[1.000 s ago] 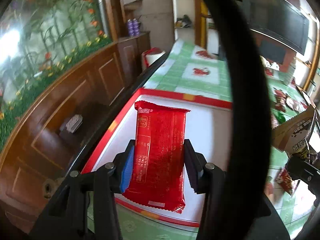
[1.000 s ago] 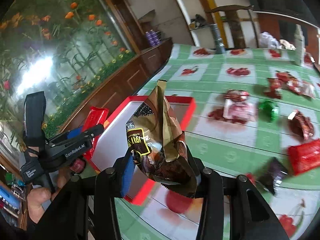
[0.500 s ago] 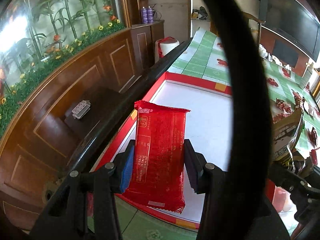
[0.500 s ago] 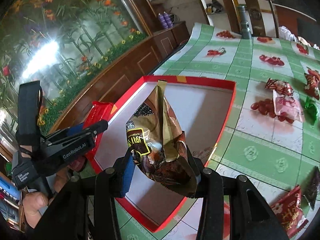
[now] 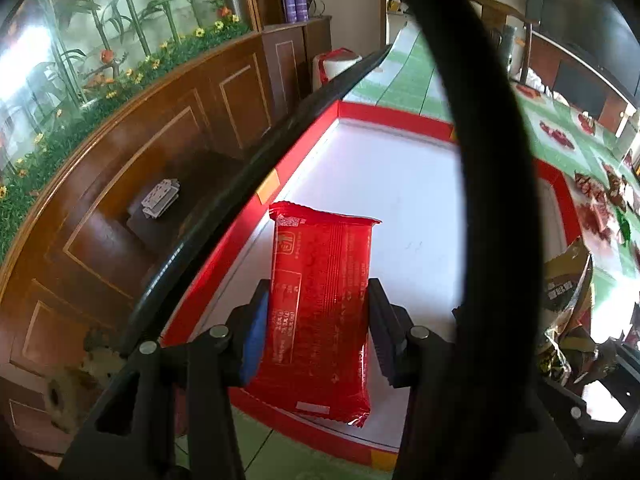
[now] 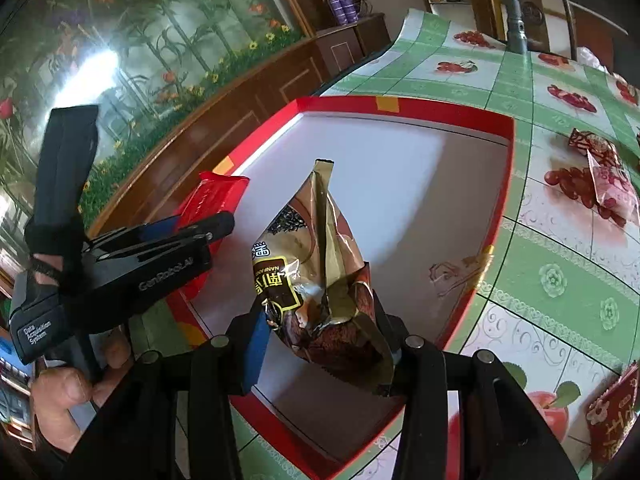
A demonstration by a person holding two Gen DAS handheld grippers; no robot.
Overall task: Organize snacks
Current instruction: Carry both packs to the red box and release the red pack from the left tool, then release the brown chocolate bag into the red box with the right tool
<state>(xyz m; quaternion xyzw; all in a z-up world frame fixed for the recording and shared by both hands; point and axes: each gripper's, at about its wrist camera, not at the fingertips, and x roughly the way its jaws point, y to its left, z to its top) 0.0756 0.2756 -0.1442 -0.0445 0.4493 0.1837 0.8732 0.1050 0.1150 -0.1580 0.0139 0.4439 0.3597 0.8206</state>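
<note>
My left gripper is shut on a flat red snack packet and holds it over the near left part of a red-rimmed box with a white floor. My right gripper is shut on a brown and gold snack bag, held upright over the near part of the same box. The left gripper and its red packet show at the left in the right wrist view. The brown bag shows at the right edge of the left wrist view.
A green cherry-print tablecloth covers the table. Several wrapped snacks lie to the right of the box, and a red packet lies near right. A dark wooden cabinet stands left of the table. A thick black cable crosses the left wrist view.
Both grippers have moved forward and lower over the red-rimmed box, each still holding its snack. The box fills more of both views.
</note>
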